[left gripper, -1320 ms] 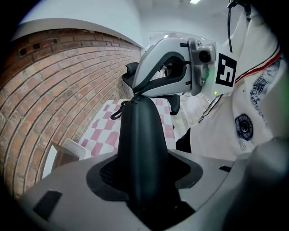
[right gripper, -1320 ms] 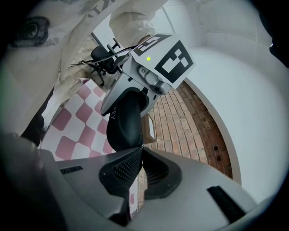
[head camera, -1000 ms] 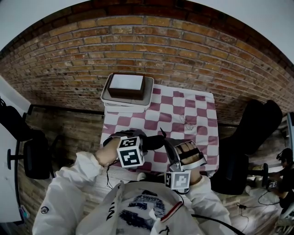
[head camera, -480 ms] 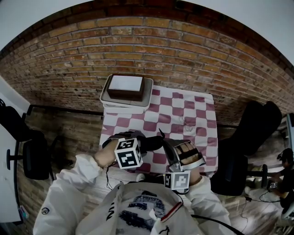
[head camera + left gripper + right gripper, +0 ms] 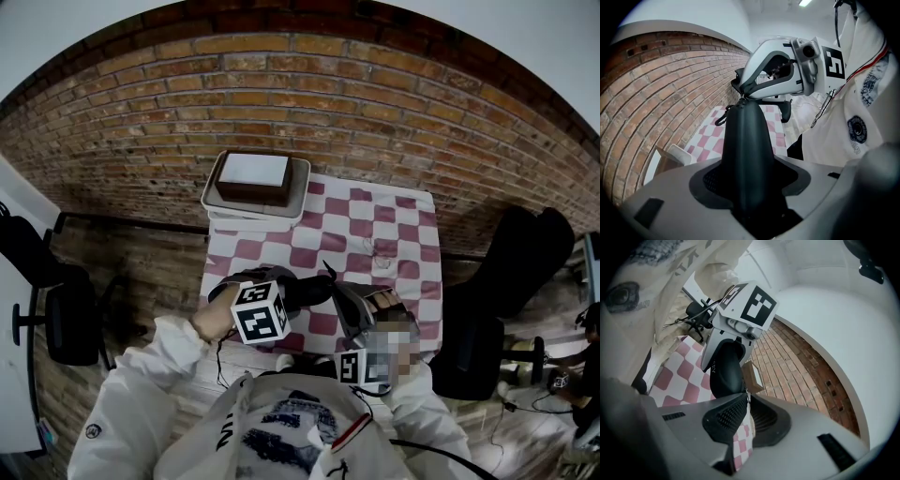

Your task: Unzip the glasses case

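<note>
A red brick wall (image 5: 309, 84) sweeps across your view from 9 through 12 to 3 o'clock, with plain white wall (image 5: 56, 28) above it. At 12 o'clock the table (image 5: 417, 202) stands against the bricks under a pink-and-white checked cloth (image 5: 323, 225). At its 11 o'clock corner sits a pale tray (image 5: 212, 195) holding a brown box (image 5: 255, 178) with a white top. Wooden floorboards (image 5: 150, 272) show at 9 o'clock, where a black chair (image 5: 73, 323) stands. At 3 o'clock a bulky dark shape (image 5: 520, 258) rests on the floor. A ceiling light (image 5: 805, 3) glows overhead.
</note>
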Motion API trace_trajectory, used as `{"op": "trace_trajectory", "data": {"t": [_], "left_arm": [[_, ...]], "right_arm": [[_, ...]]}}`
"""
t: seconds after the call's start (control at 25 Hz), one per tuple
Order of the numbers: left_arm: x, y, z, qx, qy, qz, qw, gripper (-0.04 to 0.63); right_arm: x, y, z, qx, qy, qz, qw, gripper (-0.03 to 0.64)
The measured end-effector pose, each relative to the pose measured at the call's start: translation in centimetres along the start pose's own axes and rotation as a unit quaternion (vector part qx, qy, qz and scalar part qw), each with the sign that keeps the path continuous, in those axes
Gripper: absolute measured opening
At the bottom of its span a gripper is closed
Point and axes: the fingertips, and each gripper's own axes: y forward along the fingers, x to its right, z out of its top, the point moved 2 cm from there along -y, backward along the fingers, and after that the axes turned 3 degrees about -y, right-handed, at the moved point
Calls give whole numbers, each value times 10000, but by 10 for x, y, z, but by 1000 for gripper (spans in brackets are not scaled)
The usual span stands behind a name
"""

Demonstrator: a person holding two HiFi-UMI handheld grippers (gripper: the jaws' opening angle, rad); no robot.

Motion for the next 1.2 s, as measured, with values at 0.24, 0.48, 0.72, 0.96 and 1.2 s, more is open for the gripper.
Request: {"op": "trace_trajectory", "data": {"t": [0.24, 0.48, 0.72, 0.96, 1.2], "left_arm": [[-9, 3, 4, 68, -199, 114, 9997, 264], [-14, 5, 15, 376, -620, 223, 9971, 265], [-15, 1, 36, 1082, -1158, 350, 9867, 265], [-20, -20, 60, 1963, -1361, 897, 9669, 265], [-34, -42, 74, 2539, -1706, 1393, 9418, 267]], "right_arm": [[16, -6, -5, 211, 583, -86, 9980, 20], [35, -14, -21, 326, 1213, -91, 9920, 20], [50, -26, -35, 806, 2945, -9, 9522, 19], [75, -32, -54, 1158, 4129, -61, 9034, 18], [101, -38, -84, 1241, 4957, -308, 8590, 18]]}}
